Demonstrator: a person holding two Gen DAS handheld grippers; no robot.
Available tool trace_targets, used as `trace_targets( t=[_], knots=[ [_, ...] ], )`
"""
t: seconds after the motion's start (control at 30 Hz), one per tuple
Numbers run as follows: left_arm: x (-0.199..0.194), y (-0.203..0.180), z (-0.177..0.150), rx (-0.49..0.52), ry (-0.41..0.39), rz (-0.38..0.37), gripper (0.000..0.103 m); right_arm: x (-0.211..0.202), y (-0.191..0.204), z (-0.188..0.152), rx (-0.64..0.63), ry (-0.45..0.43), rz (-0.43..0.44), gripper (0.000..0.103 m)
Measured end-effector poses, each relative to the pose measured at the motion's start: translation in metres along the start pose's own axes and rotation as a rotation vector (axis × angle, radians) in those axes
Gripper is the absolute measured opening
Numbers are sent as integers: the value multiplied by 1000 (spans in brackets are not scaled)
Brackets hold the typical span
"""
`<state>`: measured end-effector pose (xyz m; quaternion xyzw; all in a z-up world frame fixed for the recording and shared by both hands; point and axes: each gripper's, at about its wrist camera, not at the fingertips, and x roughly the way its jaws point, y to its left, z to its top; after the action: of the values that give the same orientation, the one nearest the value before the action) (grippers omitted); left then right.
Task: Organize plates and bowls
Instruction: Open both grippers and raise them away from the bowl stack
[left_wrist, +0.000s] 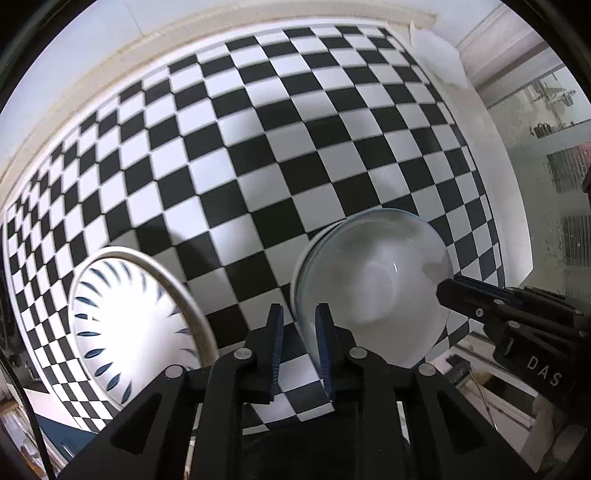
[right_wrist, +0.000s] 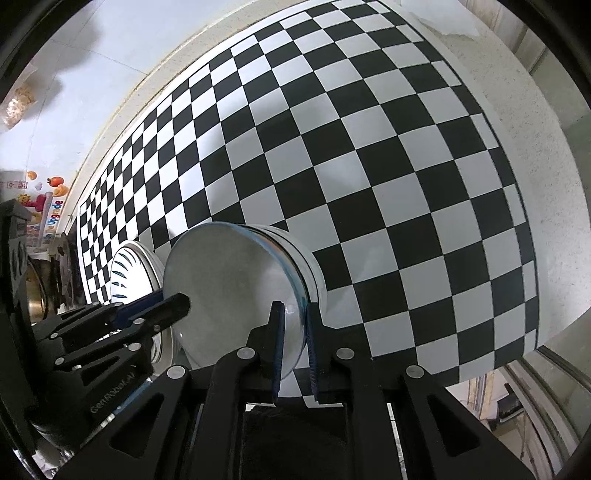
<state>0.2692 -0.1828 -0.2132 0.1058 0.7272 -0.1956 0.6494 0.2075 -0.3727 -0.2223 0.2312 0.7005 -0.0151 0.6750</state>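
Note:
A pale grey bowl (left_wrist: 373, 291) with a bluish rim is held between both grippers above the checkered table; it also shows in the right wrist view (right_wrist: 229, 291). My left gripper (left_wrist: 299, 317) is shut on the bowl's near rim. My right gripper (right_wrist: 293, 315) is shut on the opposite rim and appears in the left wrist view (left_wrist: 447, 291). The left gripper's fingers show in the right wrist view (right_wrist: 177, 302). A white plate with blue dashes (left_wrist: 122, 321) lies to the left; in the right wrist view (right_wrist: 129, 273) it sits behind the bowl.
A black-and-white checkered cloth (left_wrist: 258, 147) covers the white table (right_wrist: 517, 110). A white sheet (left_wrist: 436, 55) lies at the far right corner. A glass partition (left_wrist: 546, 166) stands past the right edge. Colourful packaging (right_wrist: 40, 210) sits at the far left.

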Motion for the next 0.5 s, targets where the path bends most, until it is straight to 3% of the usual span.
trace_targets(
  t=[0.1,0.17,0.23,0.3,0.37,0.5],
  knots=[
    [-14,9,-13,-52,-75,8,25,-11,5,-9,-23,-25,-10,29],
    [-23,14,-24,-59,-104,14,27,-21,8,-18,-32,-50,-7,45],
    [-32,17,-33,-61,-133,12,38,-31,12,-29,-46,-80,-14,54],
    [-43,20,-42,-58,-179,18,71,-40,16,-39,-57,-112,-25,64],
    [-56,23,-52,-59,-234,15,83,-49,20,-48,-70,-138,-42,74],
    [-81,28,-69,-65,-312,24,83,-67,31,-70,-86,-185,-55,81]
  ],
)
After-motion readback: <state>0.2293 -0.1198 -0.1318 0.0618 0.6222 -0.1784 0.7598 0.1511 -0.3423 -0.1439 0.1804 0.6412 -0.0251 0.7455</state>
